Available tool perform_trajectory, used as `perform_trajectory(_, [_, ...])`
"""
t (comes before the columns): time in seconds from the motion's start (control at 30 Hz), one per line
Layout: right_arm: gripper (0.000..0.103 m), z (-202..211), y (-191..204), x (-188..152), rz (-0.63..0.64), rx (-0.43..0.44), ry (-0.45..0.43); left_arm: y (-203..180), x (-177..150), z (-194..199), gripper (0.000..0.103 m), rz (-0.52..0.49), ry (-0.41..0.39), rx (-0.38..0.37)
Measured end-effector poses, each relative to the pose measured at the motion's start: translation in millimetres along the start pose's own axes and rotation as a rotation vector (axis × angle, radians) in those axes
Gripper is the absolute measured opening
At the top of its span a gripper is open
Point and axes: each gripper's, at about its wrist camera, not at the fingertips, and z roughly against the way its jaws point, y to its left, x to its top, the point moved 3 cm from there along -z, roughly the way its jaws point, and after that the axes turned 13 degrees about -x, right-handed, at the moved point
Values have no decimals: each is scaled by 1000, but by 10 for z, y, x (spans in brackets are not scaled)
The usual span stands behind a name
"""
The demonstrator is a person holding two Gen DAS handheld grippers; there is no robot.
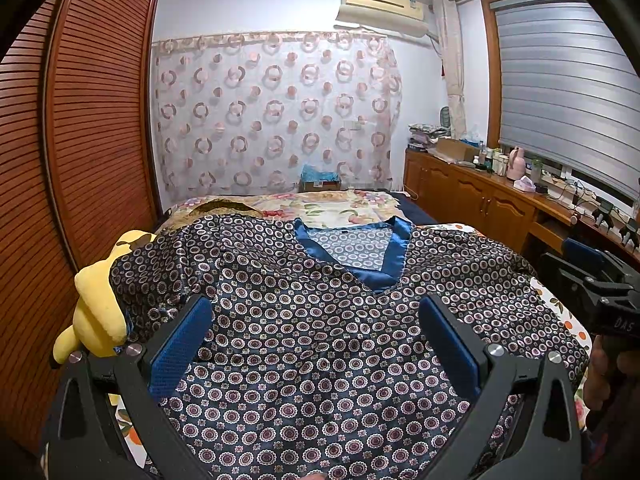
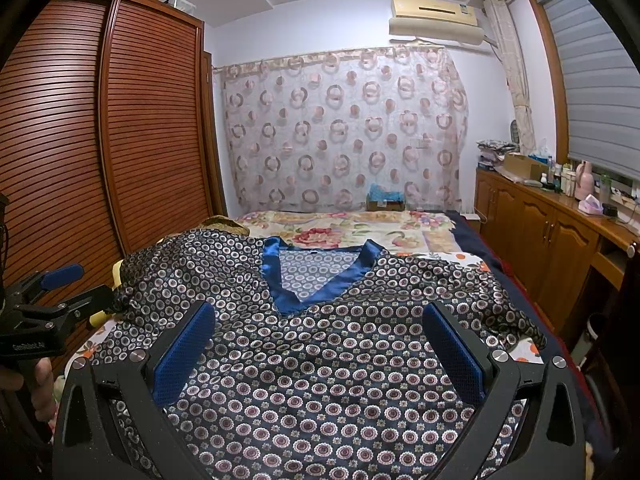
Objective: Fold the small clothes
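A dark blue satin top (image 1: 320,344) printed with small rings lies spread on the bed, its plain blue V-neck collar (image 1: 394,256) pointing away from me. My left gripper (image 1: 316,344) hovers over its lower middle, open, its blue pads wide apart with nothing between them. The right wrist view shows the same top (image 2: 320,360) and collar (image 2: 320,280); my right gripper (image 2: 320,352) is open above the cloth too. Each gripper shows at the edge of the other's view: the right gripper (image 1: 592,276) held by a hand, and the left gripper (image 2: 68,284) near the left sleeve.
A yellow plush toy (image 1: 96,312) lies under the top's left sleeve at the bed's left edge. A slatted wooden wardrobe (image 1: 80,120) stands close on the left. A floral bedspread (image 2: 360,228) stretches behind the top. A wooden cabinet (image 2: 552,224) with bottles runs along the right wall.
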Motion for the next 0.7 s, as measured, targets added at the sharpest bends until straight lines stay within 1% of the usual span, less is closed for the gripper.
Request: perform_trajectory(0.7, [103, 14, 9, 8, -3, 2, 0, 1, 0, 7, 103, -2, -1, -1])
